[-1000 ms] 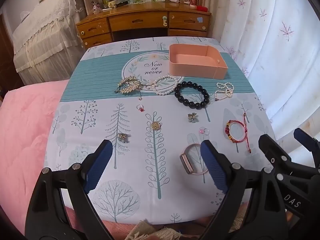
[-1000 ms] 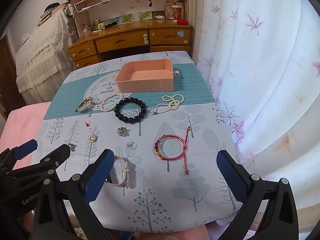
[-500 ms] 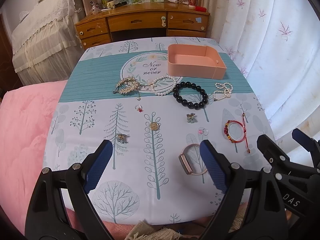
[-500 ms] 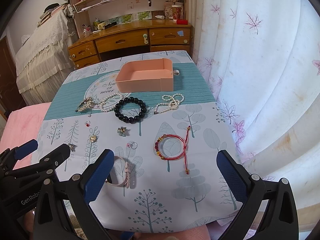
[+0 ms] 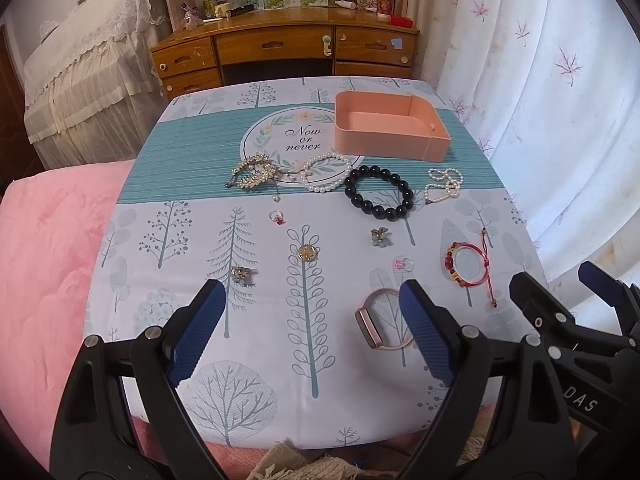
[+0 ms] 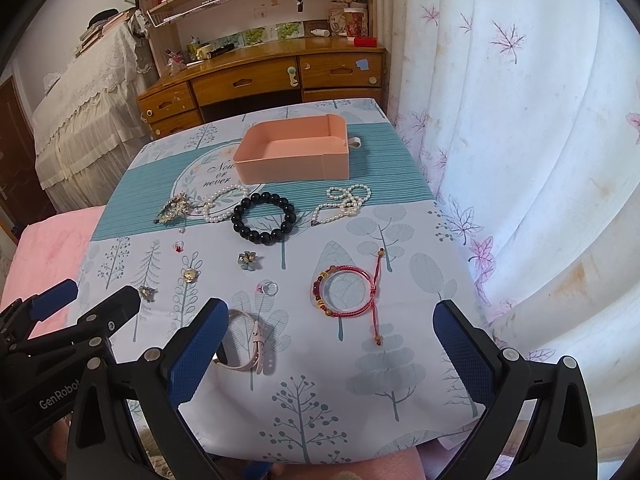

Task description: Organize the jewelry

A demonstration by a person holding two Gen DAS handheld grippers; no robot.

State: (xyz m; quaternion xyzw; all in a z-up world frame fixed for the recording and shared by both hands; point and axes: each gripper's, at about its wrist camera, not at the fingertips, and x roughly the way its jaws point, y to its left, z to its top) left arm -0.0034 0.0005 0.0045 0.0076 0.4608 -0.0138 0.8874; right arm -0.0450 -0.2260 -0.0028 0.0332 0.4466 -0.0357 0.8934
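Observation:
Jewelry lies spread over a tree-print tablecloth (image 5: pixel 248 360). An empty pink box (image 5: pixel 388 130) (image 6: pixel 296 154) stands at the far side. In front of it lie a gold leaf piece (image 5: pixel 256 171), a white pearl bracelet (image 5: pixel 326 172), a black bead bracelet (image 5: pixel 378 192) (image 6: pixel 264 218) and a pearl chain (image 5: pixel 444 184) (image 6: pixel 344 204). Nearer are a red cord bracelet (image 5: pixel 466 260) (image 6: pixel 346 290), a pink watch band (image 5: pixel 378 326) (image 6: pixel 246 342), rings and small brooches. My left gripper (image 5: pixel 312 336) and right gripper (image 6: pixel 328 354) hover open above the near edge, holding nothing.
A wooden desk with drawers (image 6: pixel 264 76) stands behind the table, with bookshelves above. White leaf-print curtains (image 6: pixel 520 140) hang along the right. A pink blanket (image 5: pixel 44 260) lies to the left, beside a lace-covered piece of furniture (image 5: pixel 88 76).
The left wrist view has shifted slightly, so the table sits a little lower and nearer. No jewelry has moved and both grippers stay open.

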